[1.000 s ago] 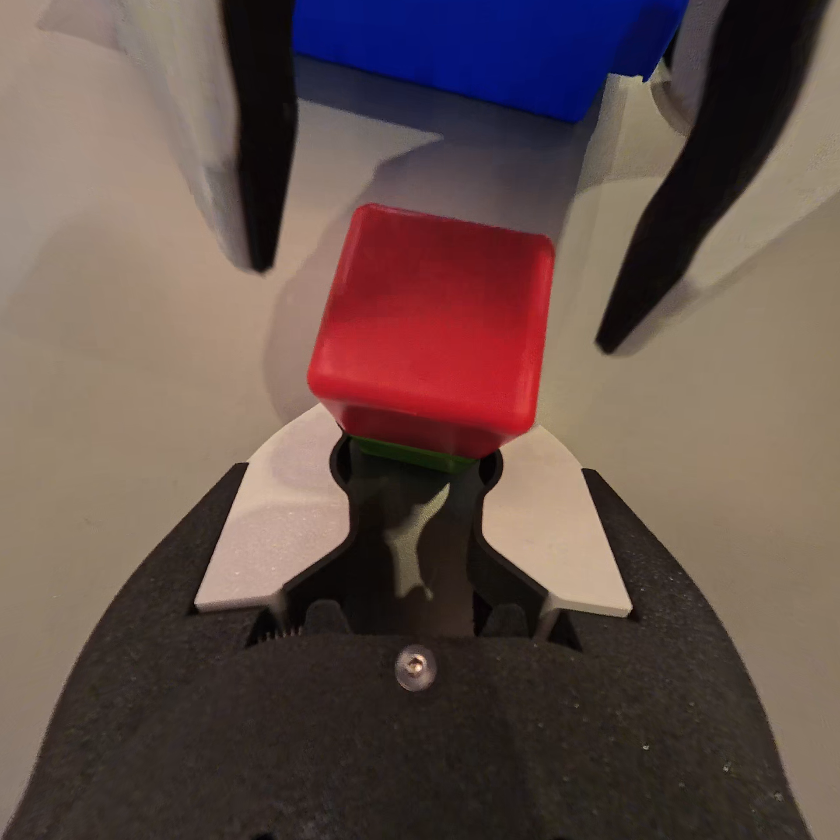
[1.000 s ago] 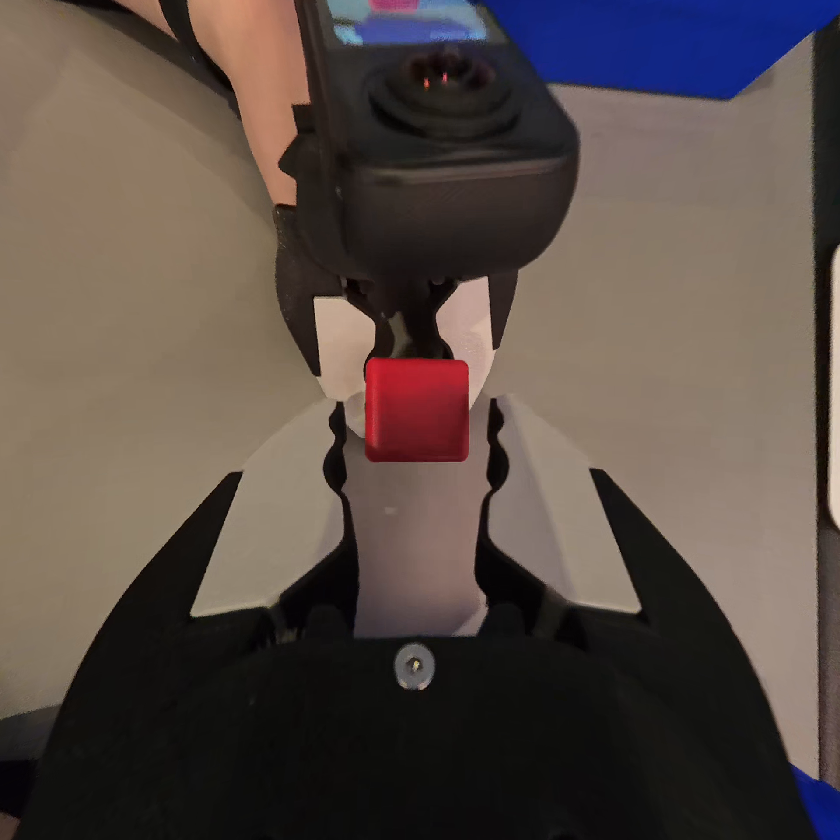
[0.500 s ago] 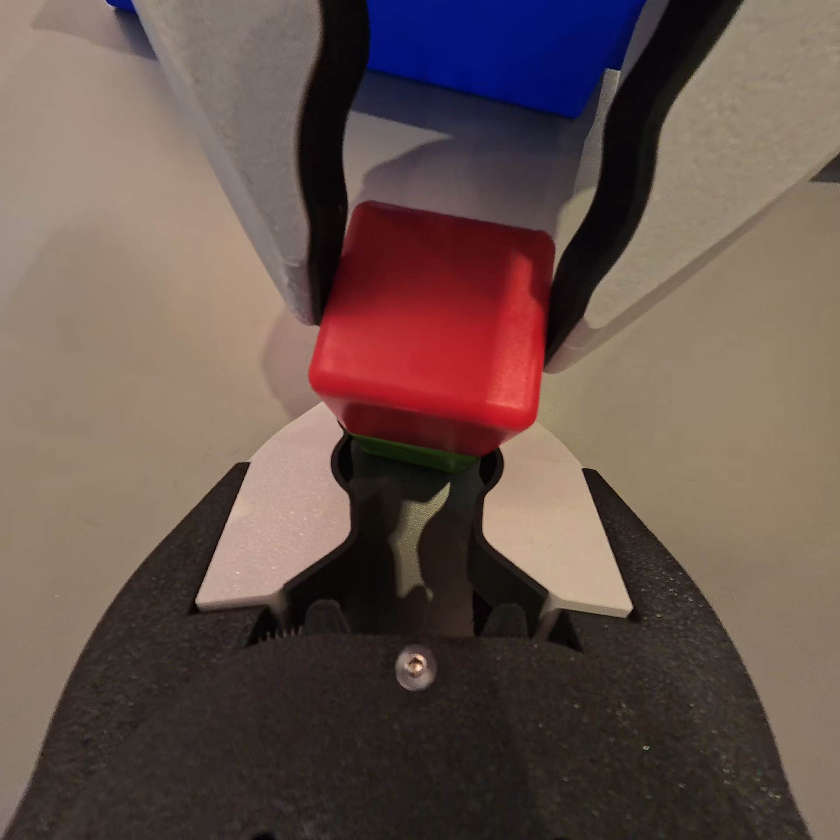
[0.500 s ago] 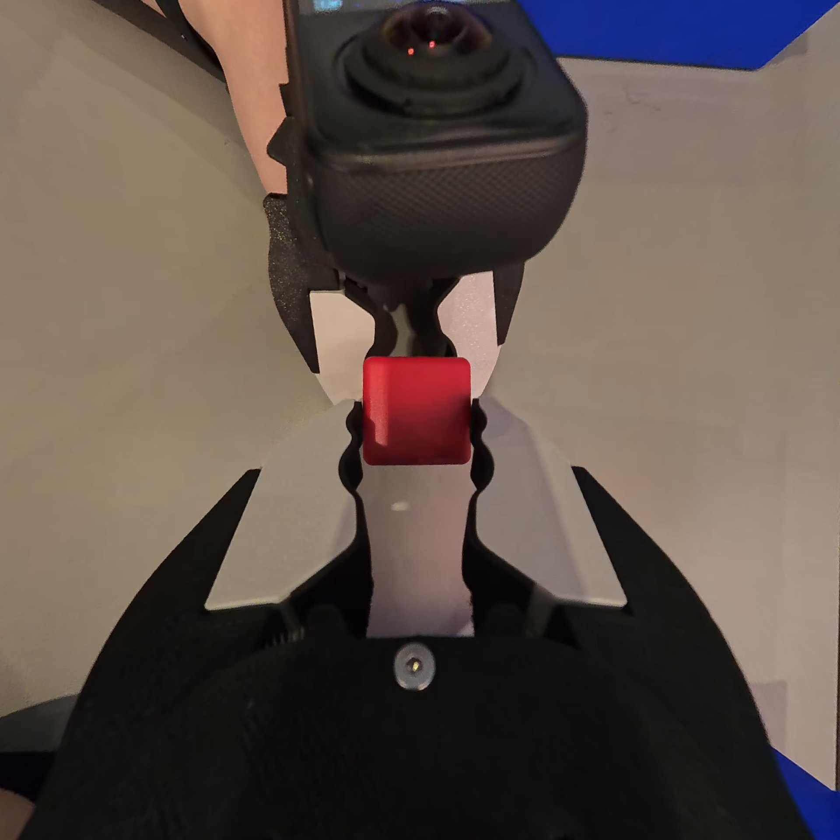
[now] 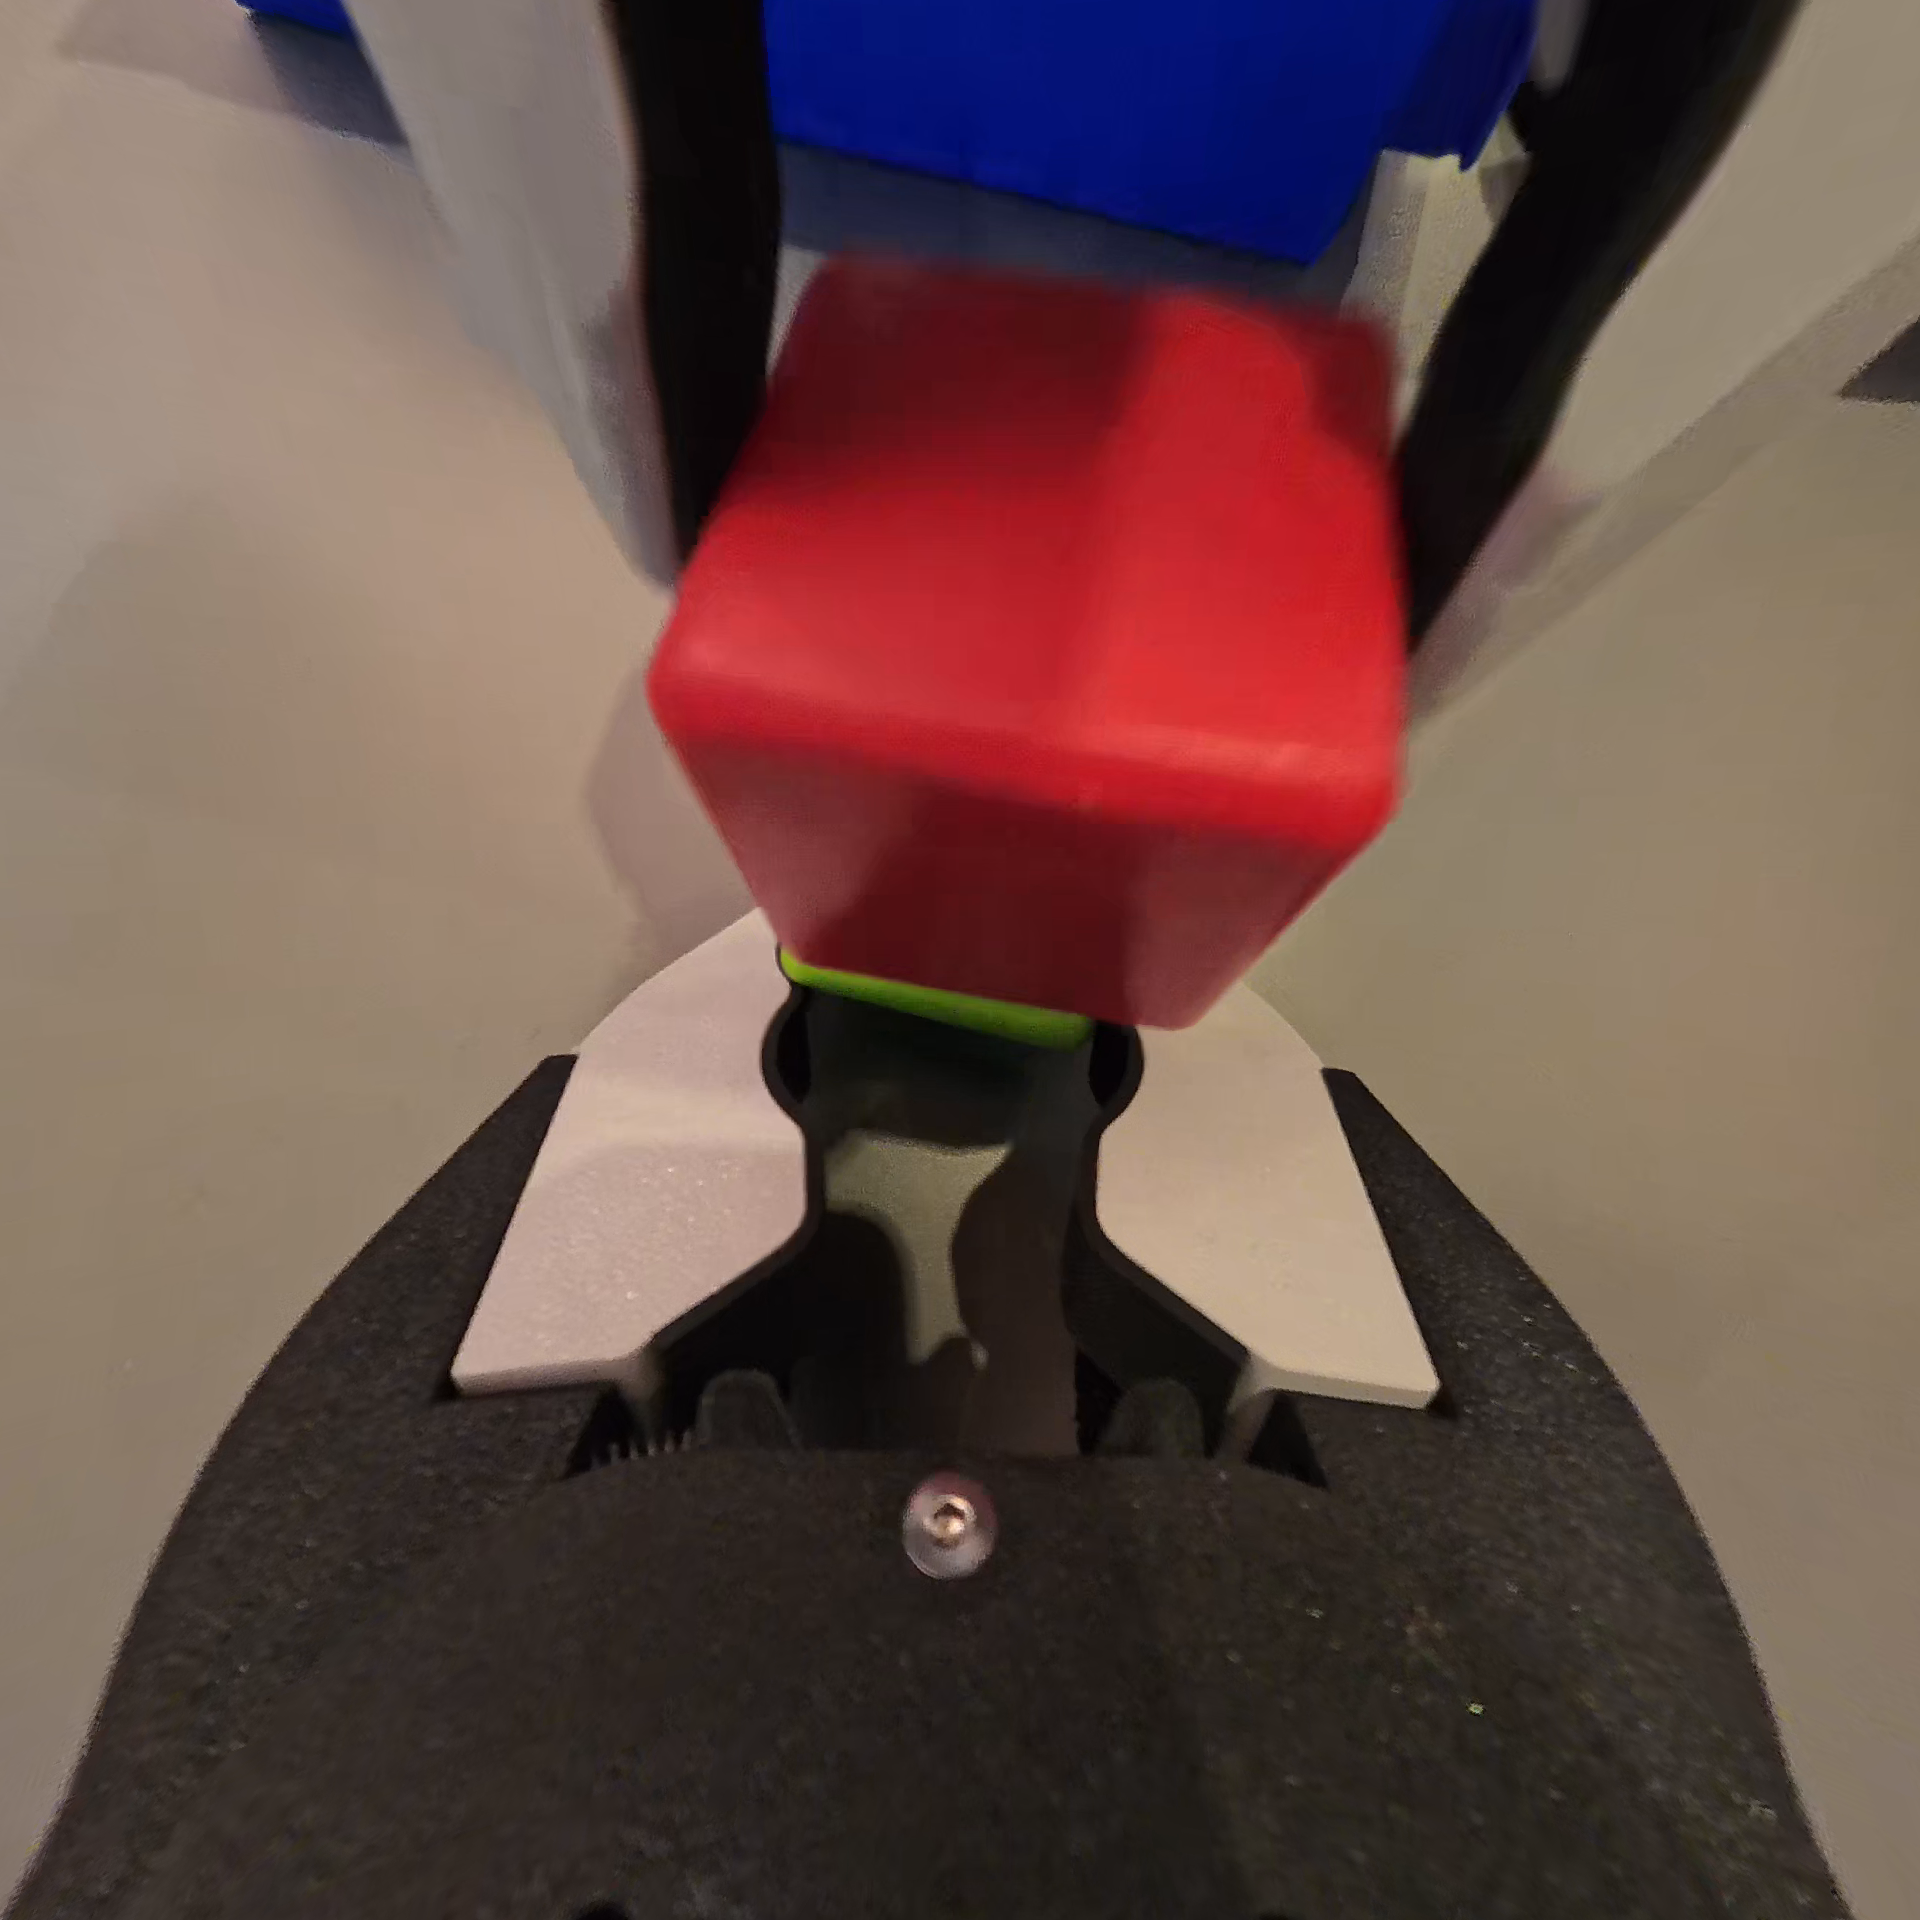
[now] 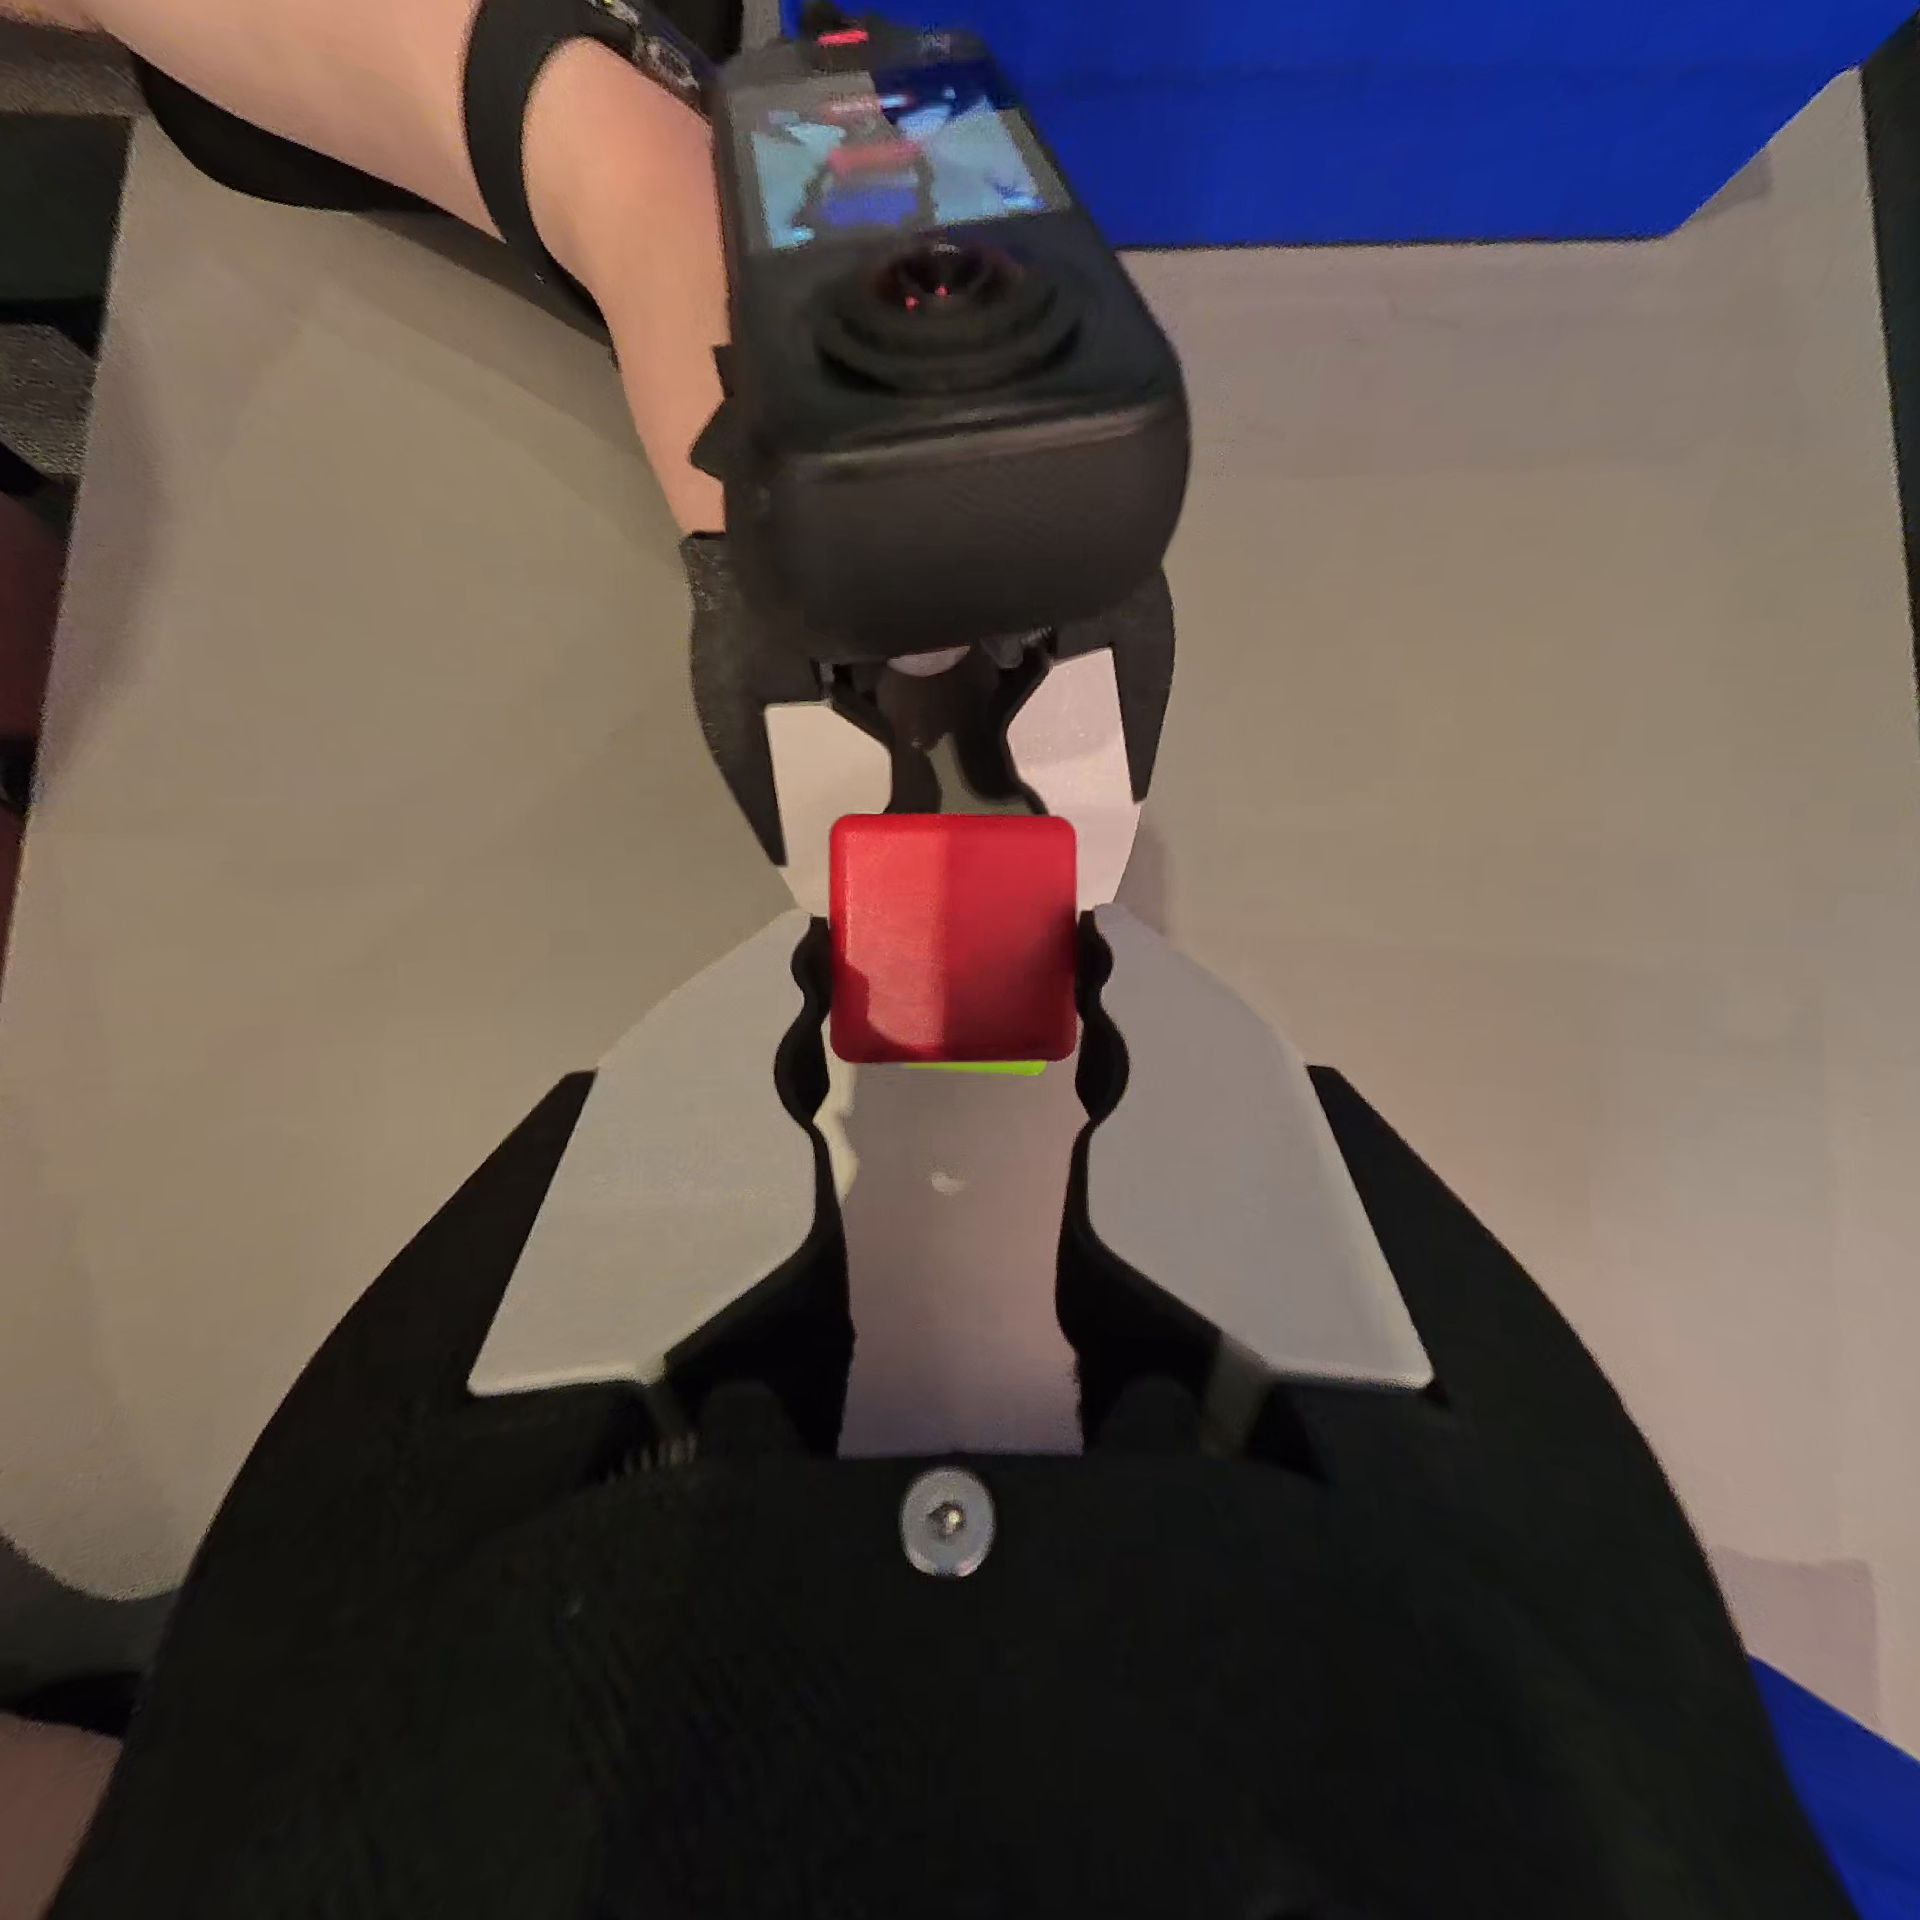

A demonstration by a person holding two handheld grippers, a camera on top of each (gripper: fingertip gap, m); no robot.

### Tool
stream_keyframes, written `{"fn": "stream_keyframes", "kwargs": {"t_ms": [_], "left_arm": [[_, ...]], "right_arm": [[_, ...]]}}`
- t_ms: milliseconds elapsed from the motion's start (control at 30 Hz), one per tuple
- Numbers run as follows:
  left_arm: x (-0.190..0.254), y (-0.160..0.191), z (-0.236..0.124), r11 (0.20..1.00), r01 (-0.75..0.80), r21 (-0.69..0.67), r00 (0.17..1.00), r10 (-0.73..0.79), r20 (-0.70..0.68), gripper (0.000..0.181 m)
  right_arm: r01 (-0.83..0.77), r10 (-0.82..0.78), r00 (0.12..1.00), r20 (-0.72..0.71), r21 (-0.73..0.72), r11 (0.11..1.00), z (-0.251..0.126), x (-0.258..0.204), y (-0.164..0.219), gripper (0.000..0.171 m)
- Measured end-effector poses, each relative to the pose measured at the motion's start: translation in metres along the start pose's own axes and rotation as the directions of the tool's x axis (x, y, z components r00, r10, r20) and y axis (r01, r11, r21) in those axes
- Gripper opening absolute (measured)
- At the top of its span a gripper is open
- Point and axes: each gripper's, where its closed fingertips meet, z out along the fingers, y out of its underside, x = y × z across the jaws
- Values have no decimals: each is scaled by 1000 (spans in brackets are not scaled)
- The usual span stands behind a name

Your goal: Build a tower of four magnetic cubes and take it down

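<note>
Two grippers meet at a red cube stacked over a green one.

No readable brand or label shows. In the left wrist view, the left gripper has its fingers clamped on a lime-green plastic cube, just a sliver at 6 o'clock under the glossy red rounded cube. In the right wrist view, the right gripper has its fingers pressed against the red cube's two sides, with the camera on the other gripper at 12 o'clock. A blue plastic bin, contents hidden, stands on the beige bench at 1 o'clock.
</note>
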Motion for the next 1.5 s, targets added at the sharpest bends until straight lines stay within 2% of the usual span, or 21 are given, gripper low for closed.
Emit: {"fn": "stream_keyframes", "kwargs": {"t_ms": [200,400,500,600,667,733,800,900,1033,1200,1333,1367,1500], "left_arm": [[0,0,0,1000,0,1,1000,0,-1,51],[-1,0,0,1000,4,2,1000,-4,4,51],[-1,0,0,1000,4,2,1000,-4,4,51],[-1,0,0,1000,4,2,1000,-4,4,51],[-1,0,0,1000,4,3,1000,-4,4,51],[-1,0,0,1000,3,2,1000,-3,3,51],[-1,0,0,1000,3,2,1000,-3,3,51],[-1,0,0,1000,2,2,1000,-2,3,51],[-1,0,0,1000,3,2,1000,-3,3,51],[-1,0,0,1000,5,3,1000,-5,5,51],[-2,0,0,1000,9,3,1000,-9,11,51],[-2,0,0,1000,11,4,1000,-12,16,51],[-6,-6,-5,999,1,35,999,-3,46,51]], "right_arm": [[18,-17,999,-35,16,1000,-20,-1,-1,46],[-1,-3,997,-72,-58,998,-38,2,18,46],[-41,35,984,-176,-33,999,-79,11,29,46],[-104,134,939,-316,111,988,-139,24,41,46],[-169,229,892,-389,183,969,-173,32,62,46],[-249,313,854,-415,201,947,-190,35,91,46],[-298,331,879,-342,147,943,-181,25,120,46],[-288,281,939,-198,-8,958,-145,8,158,47],[-265,258,962,-91,-84,960,-107,11,174,48],[-284,259,956,-138,-209,936,-89,25,200,48],[-387,369,921,-126,-182,904,-85,25,200,54],[-394,371,917,-146,-194,898,-87,26,203,60],[-409,367,891,-267,-124,904,-114,39,196,61]]}}
